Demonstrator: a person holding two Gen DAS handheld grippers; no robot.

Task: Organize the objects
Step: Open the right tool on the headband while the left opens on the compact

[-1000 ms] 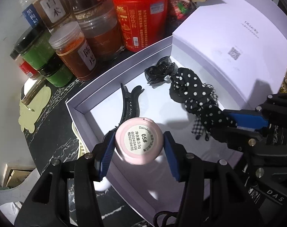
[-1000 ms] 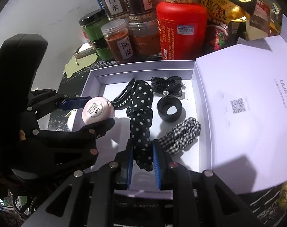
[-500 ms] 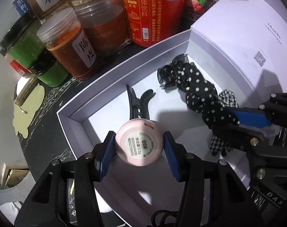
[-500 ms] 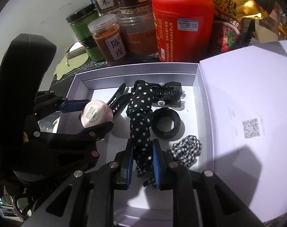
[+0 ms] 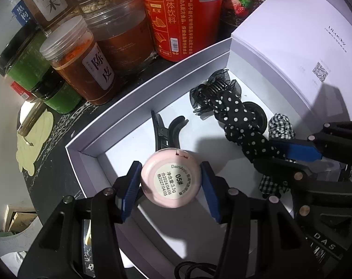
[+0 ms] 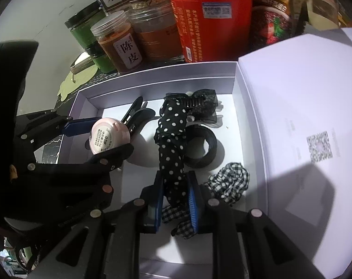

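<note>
Hovering over the white box (image 5: 138,107), the left gripper (image 5: 171,183) clamps a pink jar (image 5: 171,181); the right gripper (image 6: 174,195) pinches a dotted scrunchie (image 6: 171,144). Ahead of both lie a clip (image 5: 166,132) and hair ties, already boxed; these two look left to drop.

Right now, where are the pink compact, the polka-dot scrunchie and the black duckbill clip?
pink compact (image 5: 171,181), left wrist view, on its round label.
polka-dot scrunchie (image 6: 171,144), right wrist view, on its middle fold.
black duckbill clip (image 5: 161,131), left wrist view, near its hinge.
</note>
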